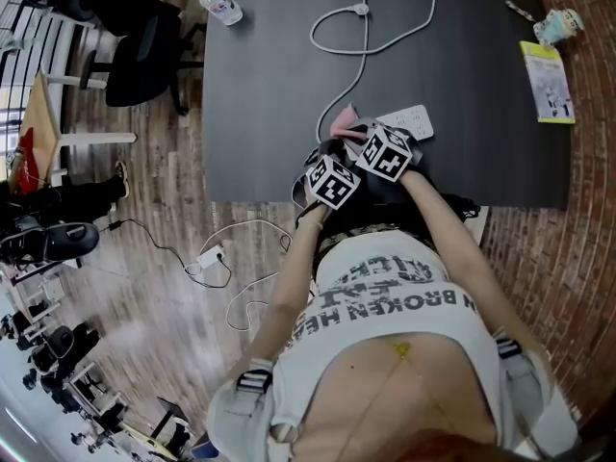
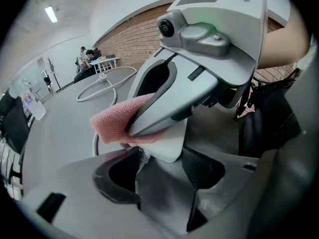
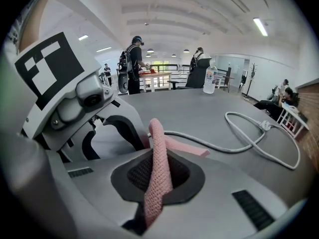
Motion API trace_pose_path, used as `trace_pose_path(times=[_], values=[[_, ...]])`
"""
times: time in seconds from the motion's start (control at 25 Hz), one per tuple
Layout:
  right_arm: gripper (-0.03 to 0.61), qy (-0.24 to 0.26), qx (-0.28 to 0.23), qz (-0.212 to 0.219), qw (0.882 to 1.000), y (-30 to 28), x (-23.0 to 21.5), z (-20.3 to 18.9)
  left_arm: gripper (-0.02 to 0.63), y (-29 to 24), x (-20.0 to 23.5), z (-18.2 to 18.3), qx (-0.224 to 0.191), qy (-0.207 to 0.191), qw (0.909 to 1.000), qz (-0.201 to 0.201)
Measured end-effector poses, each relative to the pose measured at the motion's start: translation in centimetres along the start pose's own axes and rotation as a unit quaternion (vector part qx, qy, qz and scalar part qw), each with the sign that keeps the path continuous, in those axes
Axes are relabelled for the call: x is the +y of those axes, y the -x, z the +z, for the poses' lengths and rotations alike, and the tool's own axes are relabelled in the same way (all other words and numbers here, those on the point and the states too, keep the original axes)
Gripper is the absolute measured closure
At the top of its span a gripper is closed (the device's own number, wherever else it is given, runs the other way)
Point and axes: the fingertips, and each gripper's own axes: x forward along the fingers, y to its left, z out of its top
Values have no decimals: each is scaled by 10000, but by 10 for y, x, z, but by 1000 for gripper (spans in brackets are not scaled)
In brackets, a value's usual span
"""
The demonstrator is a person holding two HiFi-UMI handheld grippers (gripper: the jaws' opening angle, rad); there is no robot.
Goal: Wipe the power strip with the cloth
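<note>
A white power strip lies near the front edge of the dark table, and its white cable loops away toward the far side. In the left gripper view, my left gripper is shut on the cable end of the power strip. My right gripper is shut on a pink cloth. It holds the cloth against the strip just beyond the left jaws. In the head view both marker cubes sit close together, with the left gripper beside the right gripper and the cloth peeking out above them.
A water bottle lies at the table's far left corner. A yellow booklet and a small teal object sit at the far right. An office chair stands left of the table. Another adapter and its cord lie on the wooden floor.
</note>
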Motion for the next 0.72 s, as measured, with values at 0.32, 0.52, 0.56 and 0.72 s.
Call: trace_pose_path(times=[0.32, 0.52, 0.56, 0.72], values=[[561, 120, 67, -65, 9999, -1, 0, 0, 351, -1, 1, -1, 88, -58, 9999, -12], [561, 86, 124, -60, 9999, 2, -1, -3, 351, -1, -2, -1, 165, -105, 9998, 8], [561, 70, 131, -69, 9999, 3, -2, -4, 351, -2, -2, -1, 172, -117, 9998, 11], [561, 19, 154, -100, 9998, 7, -8, -7, 351, -1, -1, -1, 185, -131, 9997, 7]])
